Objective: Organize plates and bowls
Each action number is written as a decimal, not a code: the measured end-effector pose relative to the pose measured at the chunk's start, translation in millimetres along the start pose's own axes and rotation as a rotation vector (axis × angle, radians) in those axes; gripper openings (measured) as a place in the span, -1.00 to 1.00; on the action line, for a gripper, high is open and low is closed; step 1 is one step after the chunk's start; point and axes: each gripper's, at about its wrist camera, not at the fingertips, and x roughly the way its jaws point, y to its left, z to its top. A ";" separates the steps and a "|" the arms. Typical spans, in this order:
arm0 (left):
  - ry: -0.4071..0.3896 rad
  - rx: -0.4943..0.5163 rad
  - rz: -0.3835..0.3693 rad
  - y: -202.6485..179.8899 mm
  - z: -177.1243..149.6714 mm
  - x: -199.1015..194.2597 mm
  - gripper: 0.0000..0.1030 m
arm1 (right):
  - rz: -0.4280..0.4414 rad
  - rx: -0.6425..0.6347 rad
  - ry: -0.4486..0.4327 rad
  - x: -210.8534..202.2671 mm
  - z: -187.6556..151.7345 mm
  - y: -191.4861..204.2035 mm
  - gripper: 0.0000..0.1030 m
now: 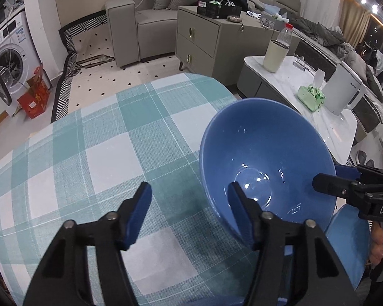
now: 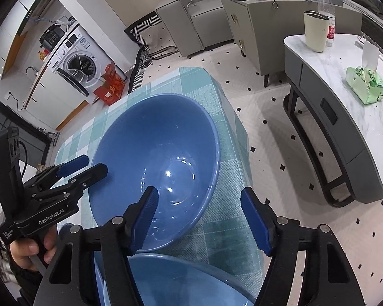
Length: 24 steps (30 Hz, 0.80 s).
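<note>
Blue bowl point(image 1: 265, 158) sits centre-right on our checked tabletop point(image 1: 115, 140); both grippers point(image 1: 189, 211) point(image 2: 199, 219) straddle its rim, fingers half-wide, not gripping.

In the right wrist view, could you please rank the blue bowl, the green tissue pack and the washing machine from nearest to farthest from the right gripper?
From the right gripper:
1. Blue bowl, rim between its fingers.
2. Green tissue pack, on the marble table, right.
3. Washing machine, far left, against the wall.
</note>
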 end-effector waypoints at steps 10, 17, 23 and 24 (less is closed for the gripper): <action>0.002 0.029 -0.020 -6.5 -2.6 0.4 -0.43 | 0.017 -0.007 0.028 9.8 -3.9 0.1 -0.07; -0.004 0.050 -0.023 -10.6 -3.5 -1.2 -0.67 | 0.015 -0.034 0.019 7.9 -4.5 5.1 -0.34; -0.010 0.048 -0.021 -10.7 -3.8 -2.8 -0.74 | 0.002 -0.054 0.009 6.1 -5.0 8.7 -0.51; -0.010 0.049 -0.020 -11.0 -3.9 -3.4 -0.74 | 0.000 -0.056 0.005 5.7 -5.0 9.0 -0.53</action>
